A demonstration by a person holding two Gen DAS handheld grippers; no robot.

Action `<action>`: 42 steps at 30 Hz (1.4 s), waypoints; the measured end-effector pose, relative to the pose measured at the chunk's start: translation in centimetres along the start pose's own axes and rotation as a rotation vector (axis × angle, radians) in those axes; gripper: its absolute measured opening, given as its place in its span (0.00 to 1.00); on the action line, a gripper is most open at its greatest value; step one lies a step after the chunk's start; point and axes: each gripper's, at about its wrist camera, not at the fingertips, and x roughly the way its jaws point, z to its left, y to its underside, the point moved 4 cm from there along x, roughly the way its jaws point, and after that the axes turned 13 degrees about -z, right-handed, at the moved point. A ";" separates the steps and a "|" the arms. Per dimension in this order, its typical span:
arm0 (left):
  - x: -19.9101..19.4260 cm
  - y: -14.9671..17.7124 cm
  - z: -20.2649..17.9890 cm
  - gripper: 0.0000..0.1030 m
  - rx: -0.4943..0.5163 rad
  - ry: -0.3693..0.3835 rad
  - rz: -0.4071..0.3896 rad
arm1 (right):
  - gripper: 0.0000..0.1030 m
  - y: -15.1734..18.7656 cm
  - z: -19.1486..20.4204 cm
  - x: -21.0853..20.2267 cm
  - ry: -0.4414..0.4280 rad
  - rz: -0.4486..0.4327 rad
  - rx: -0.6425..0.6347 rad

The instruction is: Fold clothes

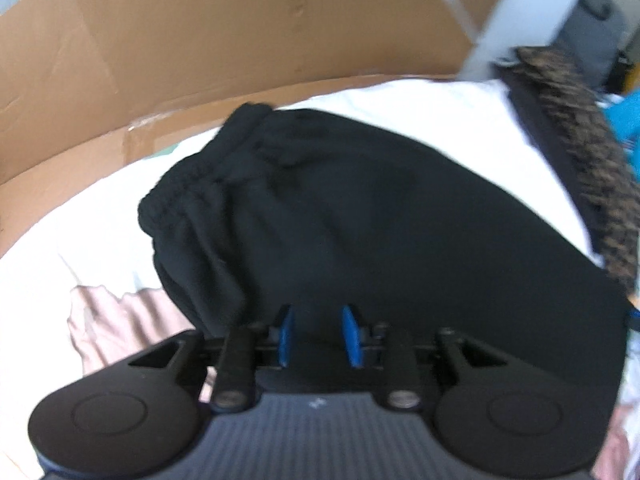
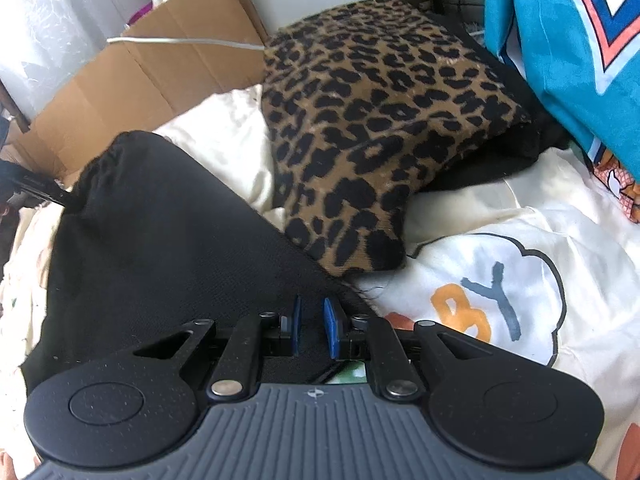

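Two fisheye views, each mounted just behind a gripper and looking forward along its blue-padded fingers. Left wrist view: low and close over the black garment (image 1: pixel 360 208), facing across the white bedding (image 1: pixel 60 264) toward a cardboard sheet (image 1: pixel 200 40) at the back; left gripper (image 1: pixel 318 334) at the bottom edge, leopard-print fabric (image 1: pixel 592 168) only as a strip at the right margin; somewhat blurred. Right wrist view: equally low and near, angled toward the leopard-print fabric (image 2: pixel 380 120) and the printed bedding, right gripper (image 2: pixel 314 328) at the bottom. Shared between both: black garment (image 2: pixel 152 240), leopard-print fabric, pale bedding (image 2: pixel 224 140), cardboard (image 2: pixel 160 68) behind.
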 end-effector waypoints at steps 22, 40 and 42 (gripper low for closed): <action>-0.9 7.2 -3.8 0.29 0.133 0.114 0.118 | 0.22 1.8 4.8 2.2 0.024 0.086 -0.001; -9.1 15.2 -1.4 0.43 -0.009 0.159 0.013 | 0.31 0.7 12.0 0.8 -0.083 0.092 -0.115; -9.2 16.5 -2.0 0.43 0.002 0.179 0.013 | 0.31 0.5 13.1 0.6 -0.105 0.101 -0.133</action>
